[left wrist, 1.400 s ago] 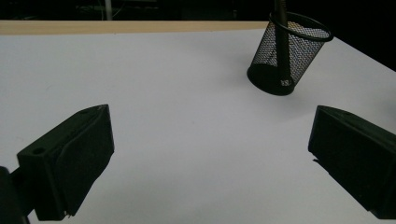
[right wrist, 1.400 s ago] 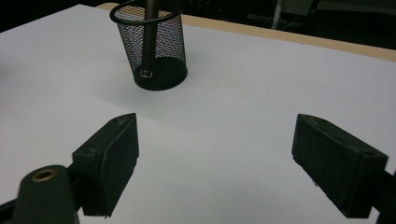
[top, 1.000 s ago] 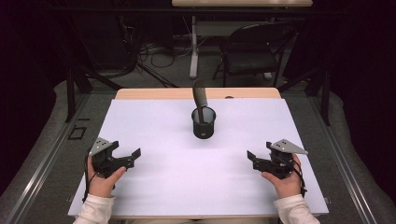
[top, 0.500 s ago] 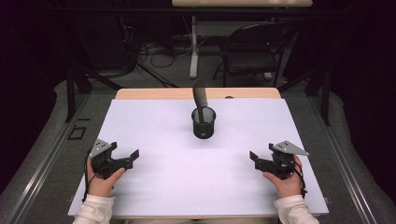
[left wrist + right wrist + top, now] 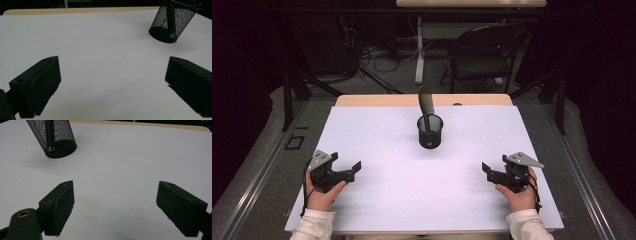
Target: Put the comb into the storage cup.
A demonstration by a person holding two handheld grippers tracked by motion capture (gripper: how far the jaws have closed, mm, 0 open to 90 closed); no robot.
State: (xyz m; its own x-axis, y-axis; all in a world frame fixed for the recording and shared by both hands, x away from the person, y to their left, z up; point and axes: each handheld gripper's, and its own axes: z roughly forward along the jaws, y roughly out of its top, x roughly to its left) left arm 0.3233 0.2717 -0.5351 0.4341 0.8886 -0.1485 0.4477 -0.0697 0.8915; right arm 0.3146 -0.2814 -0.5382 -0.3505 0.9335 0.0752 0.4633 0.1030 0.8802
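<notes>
Both jaws spread wide, empty: left gripper (image 5: 346, 169), right gripper (image 5: 492, 172). Ahead between them, well apart: mesh pen cup (image 5: 430, 132) holding a dark-handled tool (image 5: 425, 103).

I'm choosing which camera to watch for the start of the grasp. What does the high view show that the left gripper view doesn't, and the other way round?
High view alone: both hands, the left gripper and right gripper low at opposite sides of the table, the tool's grey handle leaning out above the cup's rim, a chair behind.

Left gripper view alone: the cup's mesh wall close up, the tool's dark shaft inside.

Both: the black mesh cup holding the tool, the white tabletop, the left gripper open.
</notes>
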